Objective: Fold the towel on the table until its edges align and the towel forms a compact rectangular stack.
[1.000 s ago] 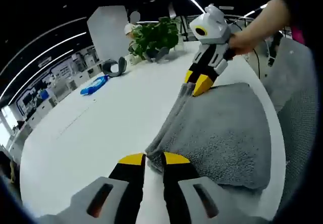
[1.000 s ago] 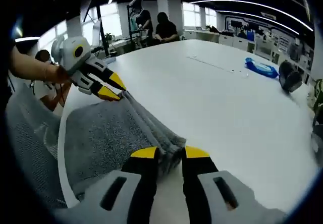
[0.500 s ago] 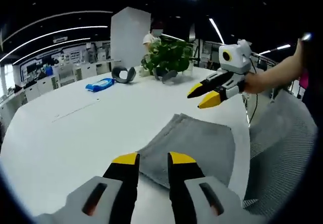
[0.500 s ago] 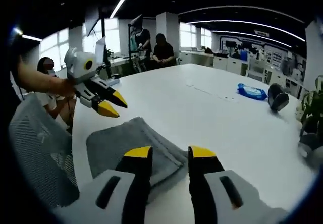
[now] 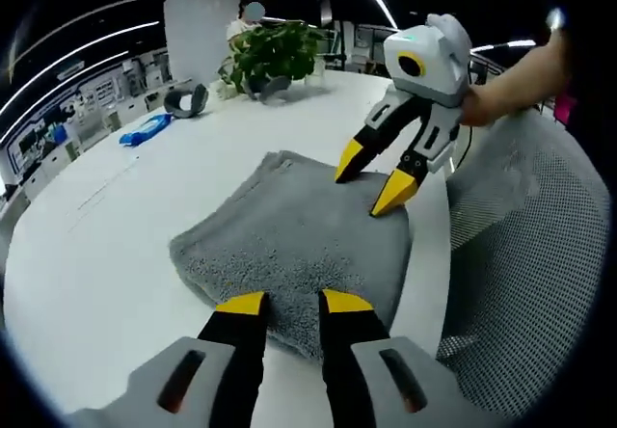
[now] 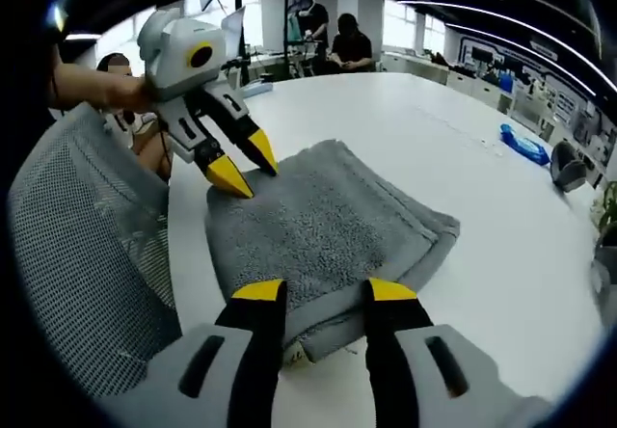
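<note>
My left gripper (image 5: pixel 291 302) hovers with jaws released at the towel's (image 5: pixel 289 230) six-o'clock edge; my right gripper (image 5: pixel 374 180), jaws parted, hangs at one o'clock. The towel lies folded on the counter (image 5: pixel 106 245). It looks soft, floppy and light; I'd pinch corners.

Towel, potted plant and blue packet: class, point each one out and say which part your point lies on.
towel (image 5: pixel 289 235), left gripper view, middle of its top face.
potted plant (image 5: pixel 275 52), left gripper view, its leaves.
blue packet (image 6: pixel 525 146), right gripper view, its middle.

Towel (image 5: pixel 289 235) near edge behind jaws
</note>
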A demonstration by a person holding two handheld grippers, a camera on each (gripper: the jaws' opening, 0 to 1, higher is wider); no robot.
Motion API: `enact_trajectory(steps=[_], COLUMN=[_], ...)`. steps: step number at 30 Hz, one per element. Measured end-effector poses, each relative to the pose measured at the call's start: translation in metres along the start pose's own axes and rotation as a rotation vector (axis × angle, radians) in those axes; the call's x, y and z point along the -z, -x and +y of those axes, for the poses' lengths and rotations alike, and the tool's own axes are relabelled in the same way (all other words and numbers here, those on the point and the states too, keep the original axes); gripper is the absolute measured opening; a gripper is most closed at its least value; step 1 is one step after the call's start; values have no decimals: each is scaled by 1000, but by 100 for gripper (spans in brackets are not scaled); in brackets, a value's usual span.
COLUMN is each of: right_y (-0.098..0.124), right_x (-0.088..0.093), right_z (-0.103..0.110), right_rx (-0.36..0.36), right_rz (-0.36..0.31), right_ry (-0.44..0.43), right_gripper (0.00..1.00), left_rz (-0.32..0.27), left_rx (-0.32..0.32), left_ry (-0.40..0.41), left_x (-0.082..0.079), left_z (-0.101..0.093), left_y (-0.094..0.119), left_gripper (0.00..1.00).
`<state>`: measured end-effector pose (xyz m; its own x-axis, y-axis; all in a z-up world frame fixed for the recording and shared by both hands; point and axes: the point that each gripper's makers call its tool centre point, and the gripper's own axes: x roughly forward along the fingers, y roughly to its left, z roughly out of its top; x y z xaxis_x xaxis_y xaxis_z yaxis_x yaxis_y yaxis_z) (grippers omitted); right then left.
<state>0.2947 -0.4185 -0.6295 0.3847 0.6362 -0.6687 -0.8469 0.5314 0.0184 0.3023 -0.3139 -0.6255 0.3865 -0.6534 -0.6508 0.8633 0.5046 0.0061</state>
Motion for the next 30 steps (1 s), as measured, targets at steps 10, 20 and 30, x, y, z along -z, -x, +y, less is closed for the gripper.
enact_trajectory(steps=[10,20,30], right_y=[-6,-25,-31], right_x=[-2,-17,-22], right_z=[-14,-67,-89], right_rx=[-1,29,5], right_rz=[-3,4,-28], right_ry=[-28,-33,-80], right_gripper=[31,30,30], left_rz=[-7,22,2], left_rx=[27,61,39], left_ry=[73,74,68], left_x=[-5,-27,-33], left_z=[16,60,77], left_y=[-12,-43,-53], left_gripper=[20,20,20])
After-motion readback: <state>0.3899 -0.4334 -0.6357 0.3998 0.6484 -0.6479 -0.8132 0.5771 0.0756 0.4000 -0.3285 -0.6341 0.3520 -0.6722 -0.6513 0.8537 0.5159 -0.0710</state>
